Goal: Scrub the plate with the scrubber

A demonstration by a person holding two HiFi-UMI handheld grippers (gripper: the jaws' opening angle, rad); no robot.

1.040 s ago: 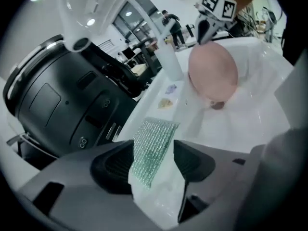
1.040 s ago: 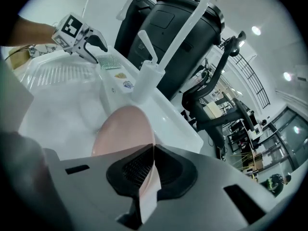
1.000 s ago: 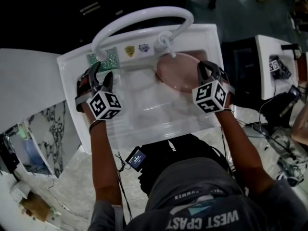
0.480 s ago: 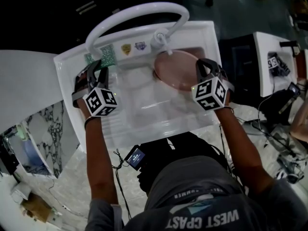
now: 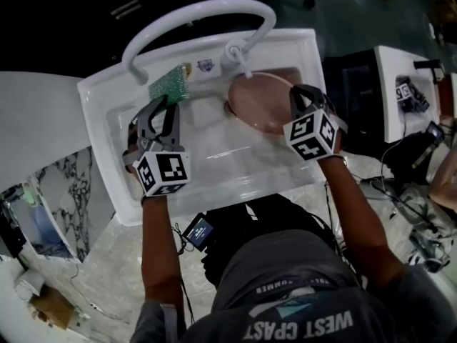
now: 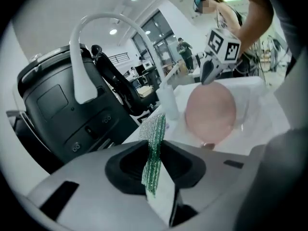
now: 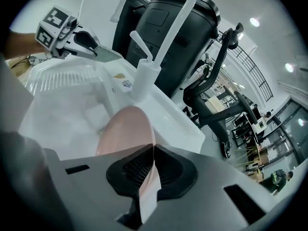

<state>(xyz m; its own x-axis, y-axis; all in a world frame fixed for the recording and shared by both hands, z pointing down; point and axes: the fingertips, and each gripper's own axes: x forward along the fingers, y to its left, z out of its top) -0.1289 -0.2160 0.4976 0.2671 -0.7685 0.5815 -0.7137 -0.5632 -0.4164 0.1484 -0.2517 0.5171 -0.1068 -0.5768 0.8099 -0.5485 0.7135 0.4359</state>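
A pink plate [image 5: 258, 103] stands tilted in the back right of the white sink [image 5: 214, 156]. My right gripper [image 5: 305, 97] is shut on its right rim; the rim runs between the pads [image 7: 150, 165] in the right gripper view. A green scrubber [image 5: 169, 84] is lifted off the sink's back ledge, clamped edge-on in my left gripper [image 5: 164, 109], whose jaws have just been closing on it. In the left gripper view the scrubber [image 6: 155, 148] sticks up from the jaws, and the plate [image 6: 211, 112] lies beyond to the right, apart from it.
A white arched faucet pipe [image 5: 193, 16] spans the back of the sink, and its spout [image 5: 239, 57] hangs just left of the plate's top edge. Stickers [image 5: 207, 66] sit on the back ledge. A white counter [image 5: 36, 120] flanks the left side. A black bin [image 7: 178, 23] stands behind the sink.
The left gripper went to the scrubber on the back ledge, shut on it, then lifted it up and rightward toward the basin. The right gripper and plate stayed put.
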